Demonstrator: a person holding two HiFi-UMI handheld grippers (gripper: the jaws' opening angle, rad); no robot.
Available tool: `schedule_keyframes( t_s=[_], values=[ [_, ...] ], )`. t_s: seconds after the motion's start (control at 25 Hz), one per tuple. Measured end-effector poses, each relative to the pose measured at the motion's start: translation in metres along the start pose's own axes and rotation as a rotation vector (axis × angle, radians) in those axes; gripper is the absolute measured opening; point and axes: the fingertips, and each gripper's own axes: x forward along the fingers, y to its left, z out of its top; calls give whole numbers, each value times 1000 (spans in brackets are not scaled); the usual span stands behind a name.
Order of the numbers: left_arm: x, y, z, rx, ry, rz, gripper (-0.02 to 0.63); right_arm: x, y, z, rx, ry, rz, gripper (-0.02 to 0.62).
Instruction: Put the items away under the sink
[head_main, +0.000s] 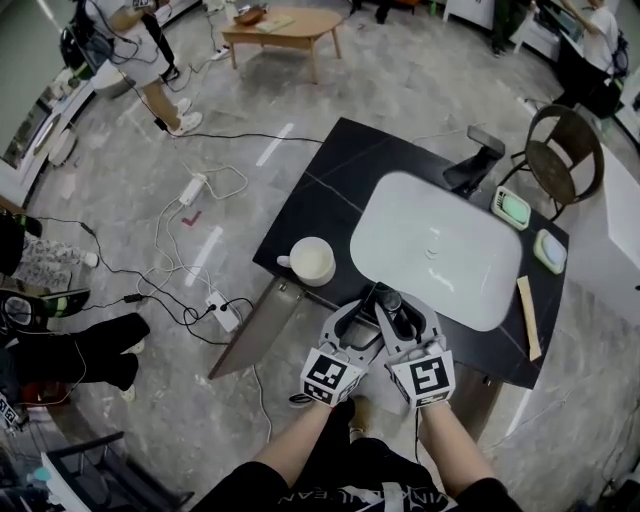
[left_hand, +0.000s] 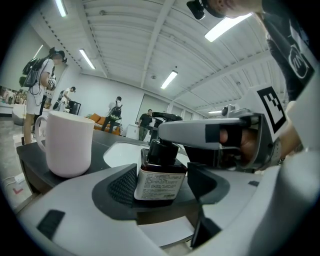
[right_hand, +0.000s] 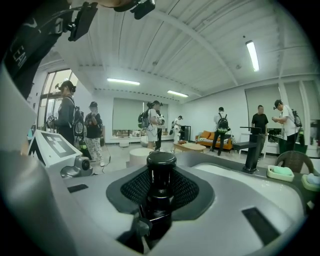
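Observation:
A small brown bottle with a white label and black cap stands at the front edge of the black counter, beside the white sink basin. My left gripper is open around its body: the left pad lies against the label and a gap shows at the right pad. From the other side my right gripper is shut on the bottle's black cap and neck. In the head view both grippers, left and right, meet at the bottle.
A white mug stands on the counter left of the grippers. A black faucet, two green soap dishes and a wooden strip ring the basin. A grey panel slants below the counter's front-left edge. Cables and a power strip lie on the floor.

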Motion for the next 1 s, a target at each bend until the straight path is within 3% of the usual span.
schedule_keyframes(
  t_s=[0.4,0.64,1.0],
  values=[
    [4,0,-5,10,44,-54,316,3,0,4,-16,-43,-32,103],
    [5,-8,-8,69,49,-97,322,-3,4,4,-12,-65,-74,103],
    [-23,-44,-8,131,22,-76,364,-44,34,18,-28,-112,-137,103]
  ],
)
